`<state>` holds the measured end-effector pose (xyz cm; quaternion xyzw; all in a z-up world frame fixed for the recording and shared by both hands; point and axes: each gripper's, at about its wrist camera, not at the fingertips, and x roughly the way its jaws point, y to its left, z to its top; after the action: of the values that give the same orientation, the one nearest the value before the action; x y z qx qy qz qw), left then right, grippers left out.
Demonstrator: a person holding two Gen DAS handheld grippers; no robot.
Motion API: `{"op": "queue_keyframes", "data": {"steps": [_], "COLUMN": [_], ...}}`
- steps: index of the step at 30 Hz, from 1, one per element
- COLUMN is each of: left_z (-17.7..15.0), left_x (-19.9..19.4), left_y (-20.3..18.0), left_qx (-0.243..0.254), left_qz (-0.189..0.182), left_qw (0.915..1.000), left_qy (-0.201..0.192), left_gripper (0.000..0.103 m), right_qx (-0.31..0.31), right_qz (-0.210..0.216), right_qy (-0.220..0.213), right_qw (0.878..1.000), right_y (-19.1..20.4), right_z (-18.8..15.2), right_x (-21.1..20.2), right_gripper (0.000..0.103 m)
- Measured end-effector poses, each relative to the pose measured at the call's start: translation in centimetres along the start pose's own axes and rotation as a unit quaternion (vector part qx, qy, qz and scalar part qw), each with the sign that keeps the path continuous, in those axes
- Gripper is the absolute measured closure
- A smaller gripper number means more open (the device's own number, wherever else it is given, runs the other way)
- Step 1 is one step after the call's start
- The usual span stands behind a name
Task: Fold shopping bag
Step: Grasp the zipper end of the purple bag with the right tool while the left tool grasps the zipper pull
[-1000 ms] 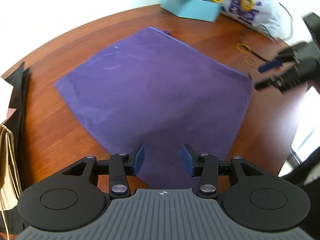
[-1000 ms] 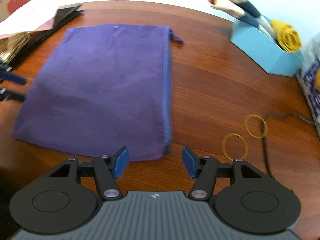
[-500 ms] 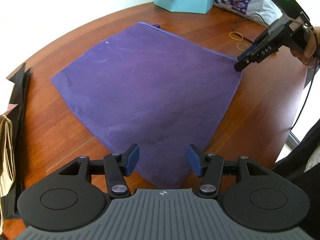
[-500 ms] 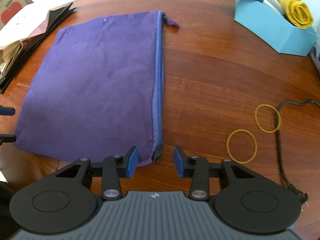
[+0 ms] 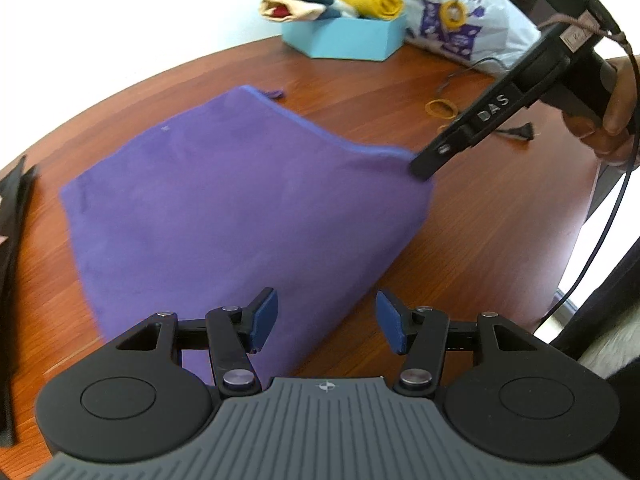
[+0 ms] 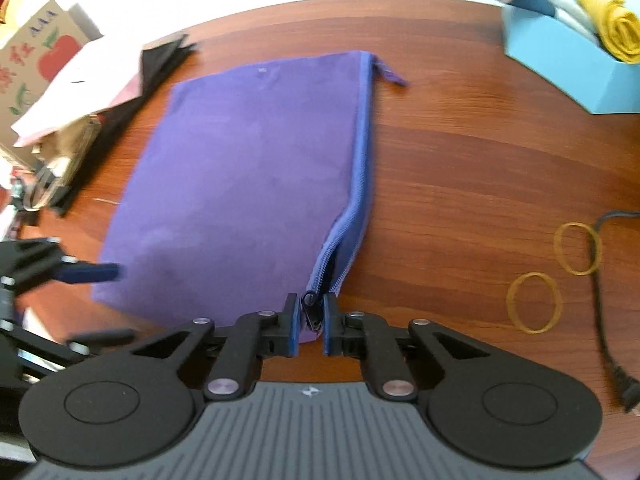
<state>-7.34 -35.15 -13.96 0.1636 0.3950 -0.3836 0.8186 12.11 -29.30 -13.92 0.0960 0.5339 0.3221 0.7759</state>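
Bag [image 5: 248, 208], purple cloth, lies flat on my brown worktop [image 5: 480, 208] in the left wrist view, filling the middle. My left tongs [image 5: 326, 326] hover over its near corner with their blue pads [image 5: 266, 318] wide apart, gripping nothing. At the bag's right corner my right tongs [image 5: 422, 170] come in from the upper right, tips on the zipper edge, which is lifted a little there; my hand [image 5: 612, 116] holds the handle. Behind sit a blue box [image 5: 344, 38] with rolled cloths, a plastic bag [image 5: 460, 20] and a rubber band [image 5: 442, 108].

In the right wrist view the bag [image 6: 248, 184] stretches away from me, its zipper [image 6: 362, 160] running down the right side and gaping near me. My right tongs [image 6: 311, 322] are closing on the near zipper corner; the black zipper pull [image 6: 311, 312] sits between the pads, which look to touch it. My left tongs [image 6: 92, 272] show blurred at the bag's left corner. Two rubber bands [image 6: 534, 302] and a black cord [image 6: 604, 304] lie to the right, the blue box [image 6: 568, 64] far right, papers [image 6: 68, 92] far left.
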Motion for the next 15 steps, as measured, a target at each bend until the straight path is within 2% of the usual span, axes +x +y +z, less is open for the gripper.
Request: {"op": "queue_keyframes", "data": {"steps": [6, 10, 12, 13, 15], "left_z": [0.4, 0.5, 0.5, 0.5, 0.4], "left_x": [0.4, 0.4, 0.3, 0.2, 0.1], "left_y": [-1.6, -2.3, -2.6, -2.6, -2.5], "left_qx": [0.016, 0.027, 0.033, 0.034, 0.030], "left_qz": [-0.002, 0.016, 0.020, 0.025, 0.041], "left_qw": [0.9998, 0.9992, 0.9987, 0.9985, 0.9980], "left_qy": [-0.013, -0.025, -0.032, -0.036, -0.038], "left_gripper": [0.045, 0.046, 0.049, 0.054, 0.086], "right_qx": [-0.020, -0.045, -0.055, -0.061, -0.073], "right_qz": [0.056, 0.084, 0.098, 0.105, 0.114], "right_qy": [0.012, 0.018, 0.022, 0.024, 0.029], "right_qw": [0.998, 0.995, 0.993, 0.992, 0.990], "right_y": [3.4, 6.1, 7.3, 7.9, 8.9], "right_z": [0.6, 0.8, 1.0, 1.1, 1.1], "right_x": [-0.1, 0.0, 0.0, 0.0, 0.1], "right_gripper": [0.090, 0.090, 0.090, 0.090, 0.090]}}
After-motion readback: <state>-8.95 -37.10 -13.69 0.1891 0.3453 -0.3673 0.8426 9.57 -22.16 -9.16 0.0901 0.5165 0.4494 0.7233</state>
